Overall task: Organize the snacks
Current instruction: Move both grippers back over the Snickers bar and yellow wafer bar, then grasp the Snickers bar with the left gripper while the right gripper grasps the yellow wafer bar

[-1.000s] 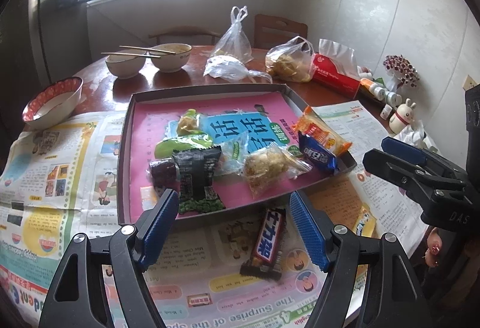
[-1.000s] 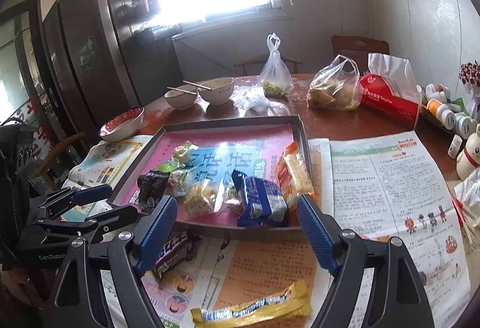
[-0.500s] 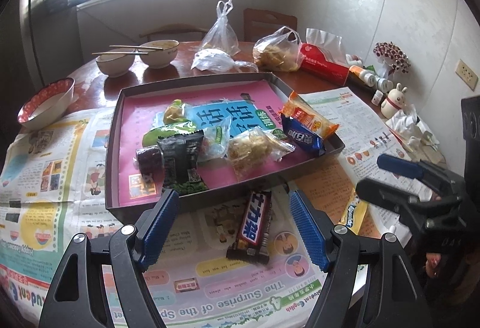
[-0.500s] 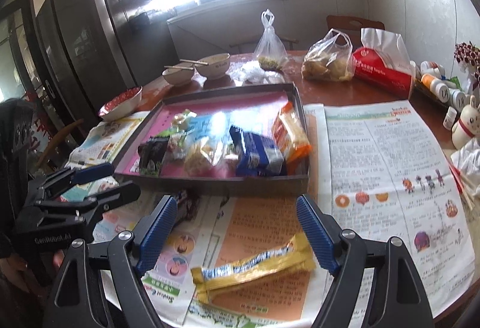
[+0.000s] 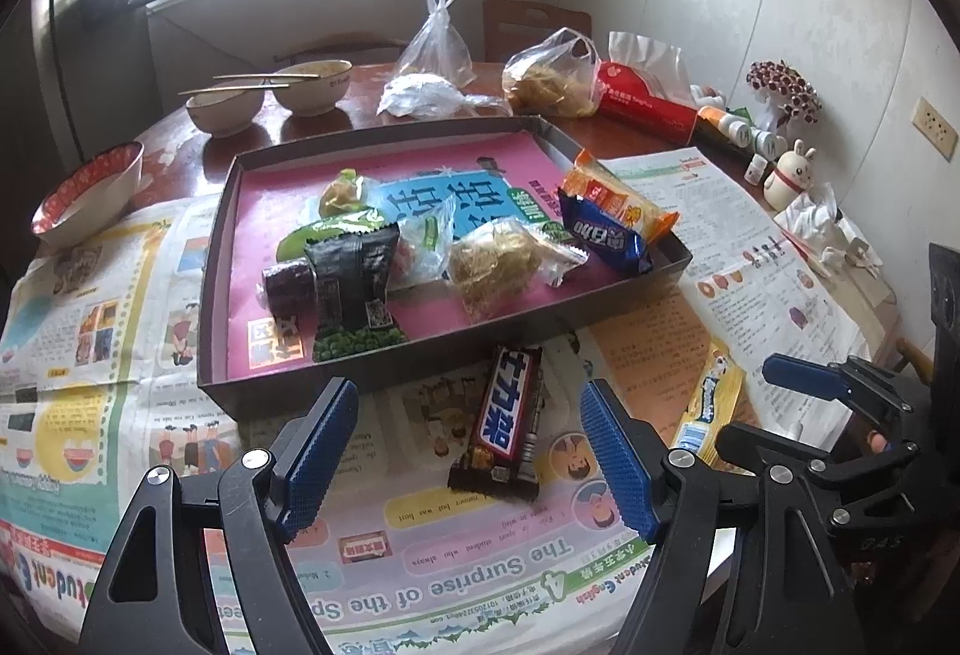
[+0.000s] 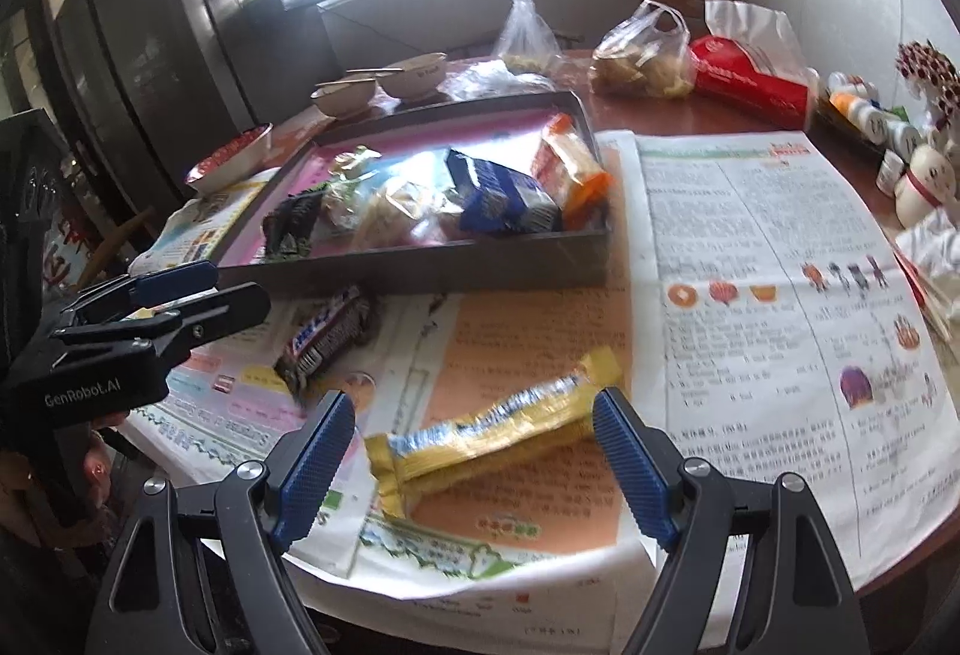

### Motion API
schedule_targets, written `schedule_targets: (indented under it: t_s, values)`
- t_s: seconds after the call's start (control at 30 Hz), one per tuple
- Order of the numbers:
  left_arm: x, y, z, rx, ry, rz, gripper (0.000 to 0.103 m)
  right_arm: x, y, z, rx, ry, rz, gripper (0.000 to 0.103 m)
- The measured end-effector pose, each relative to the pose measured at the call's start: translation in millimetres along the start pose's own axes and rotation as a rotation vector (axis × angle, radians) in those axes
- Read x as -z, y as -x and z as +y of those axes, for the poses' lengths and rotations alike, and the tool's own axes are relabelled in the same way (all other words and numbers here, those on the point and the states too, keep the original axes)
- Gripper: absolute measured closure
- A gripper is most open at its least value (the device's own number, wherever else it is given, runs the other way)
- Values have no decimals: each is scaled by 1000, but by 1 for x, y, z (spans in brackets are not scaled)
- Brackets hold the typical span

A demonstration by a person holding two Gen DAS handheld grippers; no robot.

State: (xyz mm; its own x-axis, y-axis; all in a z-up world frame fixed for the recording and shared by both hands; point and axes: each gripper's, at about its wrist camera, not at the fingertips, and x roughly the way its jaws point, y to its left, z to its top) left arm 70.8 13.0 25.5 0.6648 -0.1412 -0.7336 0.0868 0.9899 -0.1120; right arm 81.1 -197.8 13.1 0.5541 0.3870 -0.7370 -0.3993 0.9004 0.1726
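A shallow dark tray (image 5: 210, 259) (image 6: 420, 265) with a pink lining holds several snack packets on the newspaper-covered table. In front of it lies a dark chocolate bar (image 5: 507, 418) (image 6: 327, 334). My left gripper (image 5: 468, 415) stands open above the bar, its blue pads apart and nothing between them touching. To the right lies a long yellow snack bar (image 6: 492, 424) (image 5: 705, 412). My right gripper (image 6: 474, 430) hangs open over it, one pad on each side, not pressing it. Each gripper shows at the edge of the other's view.
Bowls with chopsticks (image 5: 264, 94), a red-rimmed bowl (image 5: 84, 193), plastic bags (image 5: 552, 73), a red tissue pack (image 5: 648, 100), small bottles and a rabbit figure (image 5: 789, 175) crowd the far and right sides. Newspaper (image 6: 780, 259) covers the near table. A dark cabinet (image 6: 138, 55) stands on the left.
My right gripper has come down and nearer to the yellow bar, which now lies between its pads. The left gripper has hardly moved over the chocolate bar.
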Motion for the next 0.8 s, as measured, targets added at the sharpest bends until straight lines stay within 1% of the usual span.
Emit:
schedule_targets:
  t_s: [0.1,0.37,0.6,0.67,0.73,0.8]
  values:
    - [2,-5,-2,3,-2,12,25,5,-3,-3,5,-7,17,22]
    - [6,-20,-7,4,-13,46,25,4,-20,-13,13,-57,58,22]
    - [7,-32,-6,-5,-11,64,25,-8,-36,-20,23,-69,62,37]
    - [6,-36,-7,-6,-12,67,25,-12,-40,-19,22,-57,55,42]
    - [6,-39,-7,-7,-13,70,25,-16,-44,-17,31,-40,55,49]
    - [5,-42,-8,-8,-14,75,25,-18,-48,-14,28,-23,55,51]
